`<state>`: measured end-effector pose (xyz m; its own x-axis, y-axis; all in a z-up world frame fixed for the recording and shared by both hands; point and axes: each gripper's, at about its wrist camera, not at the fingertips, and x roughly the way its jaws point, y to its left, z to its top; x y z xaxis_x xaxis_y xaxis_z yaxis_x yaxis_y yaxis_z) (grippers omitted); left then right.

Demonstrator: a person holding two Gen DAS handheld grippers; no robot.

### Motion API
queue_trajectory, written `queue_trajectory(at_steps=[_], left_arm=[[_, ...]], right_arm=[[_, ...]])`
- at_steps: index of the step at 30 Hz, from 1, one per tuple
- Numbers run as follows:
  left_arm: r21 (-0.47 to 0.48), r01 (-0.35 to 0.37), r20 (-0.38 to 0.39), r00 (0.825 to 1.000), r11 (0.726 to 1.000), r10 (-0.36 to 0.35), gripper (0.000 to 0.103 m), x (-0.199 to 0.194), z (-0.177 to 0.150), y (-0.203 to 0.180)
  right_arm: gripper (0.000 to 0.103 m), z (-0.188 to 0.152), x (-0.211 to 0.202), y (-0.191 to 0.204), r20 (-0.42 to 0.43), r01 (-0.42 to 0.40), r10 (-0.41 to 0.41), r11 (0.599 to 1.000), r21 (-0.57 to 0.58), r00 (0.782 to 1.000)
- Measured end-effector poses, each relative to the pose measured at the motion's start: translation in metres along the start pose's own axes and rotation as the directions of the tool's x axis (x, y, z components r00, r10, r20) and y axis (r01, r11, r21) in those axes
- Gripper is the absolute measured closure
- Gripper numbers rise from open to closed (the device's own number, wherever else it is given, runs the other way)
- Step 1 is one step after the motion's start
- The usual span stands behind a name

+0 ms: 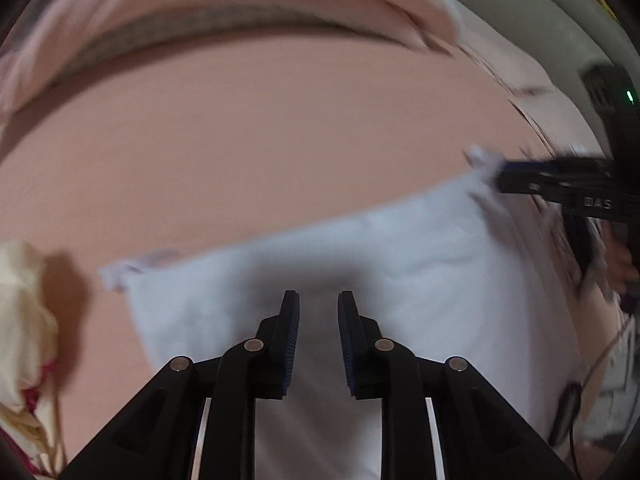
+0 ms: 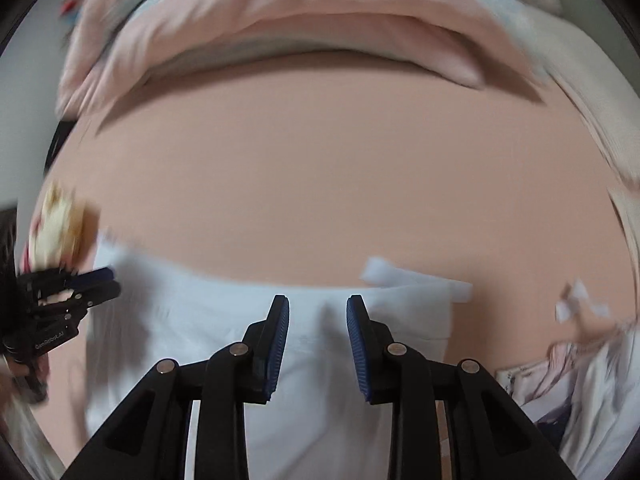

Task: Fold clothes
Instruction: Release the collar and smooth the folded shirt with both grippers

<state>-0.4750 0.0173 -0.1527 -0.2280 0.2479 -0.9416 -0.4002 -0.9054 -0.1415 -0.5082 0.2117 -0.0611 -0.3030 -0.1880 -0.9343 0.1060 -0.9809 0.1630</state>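
So the white garment [image 1: 340, 264] is lying across the lower middle of the frame on the peach sheet [image 1: 260, 152] — pretty blurry. Both the left gripper [image 1: 319, 304] and right gripper [image 2: 318, 310] hover over it, jaws parted, nothing between them. A cream bundle [image 1: 24, 300] sits lower left.

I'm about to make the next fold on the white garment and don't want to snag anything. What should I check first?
1. Left hand-held gripper open, nothing between its fingers: ok.
2. Right hand-held gripper open over the cloth: ok.
3. White garment spread on the pink sheet: ok, though its near edge is hidden.
4. Far sheet area free for folding: ok.
5. Cream cloth apart from the garment: ok.
6. Garment free of wrinkles: cannot tell, pictures are blurred.
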Motion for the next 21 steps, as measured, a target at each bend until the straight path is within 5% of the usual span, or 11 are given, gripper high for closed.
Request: queue_trajectory(at_steps=[4, 9, 10, 12, 18, 20, 21], left_arm=[[0.059, 0.027, -0.02, 0.999, 0.998, -0.026, 0.086, 0.015, -0.001, -0.028], [-0.127, 0.022, 0.114, 0.993, 0.992, -0.007, 0.086, -0.018, 0.011, -0.011], [-0.092, 0.009, 0.089, 0.996, 0.996, 0.0, 0.086, -0.019, -0.002, -0.016], [-0.019, -0.016, 0.04, 0.999, 1.0, 0.016, 0.086, -0.021, -0.028, -0.028], [0.204, -0.066, -0.098, 0.991, 0.977, 0.087, 0.082, -0.026, -0.106, -0.062], [0.275, -0.08, -0.134, 0.984, 0.958, 0.121, 0.075, -0.029, -0.131, -0.072], [0.286, -0.121, -0.116, 0.98, 0.951, 0.16, 0.06, -0.034, -0.136, -0.069]], right_arm=[[0.072, -0.016, 0.04, 0.001, -0.137, 0.047, -0.07, 0.986, -0.16, 0.988], [0.072, -0.01, 0.011, -0.021, 0.029, 0.142, -0.143, 0.989, 0.032, 0.989], [0.072, -0.01, 0.001, -0.026, 0.053, 0.156, -0.16, 0.985, 0.079, 0.986], [0.072, -0.022, -0.016, -0.03, 0.033, 0.061, -0.065, 0.991, 0.121, 0.997], [0.072, -0.099, -0.043, -0.019, -0.119, 0.045, -0.047, 0.999, -0.025, 0.992], [0.072, -0.12, -0.043, -0.028, -0.159, 0.091, -0.098, 0.995, -0.049, 0.982], [0.072, -0.13, -0.042, -0.032, -0.179, 0.114, -0.123, 0.992, -0.062, 0.976]])
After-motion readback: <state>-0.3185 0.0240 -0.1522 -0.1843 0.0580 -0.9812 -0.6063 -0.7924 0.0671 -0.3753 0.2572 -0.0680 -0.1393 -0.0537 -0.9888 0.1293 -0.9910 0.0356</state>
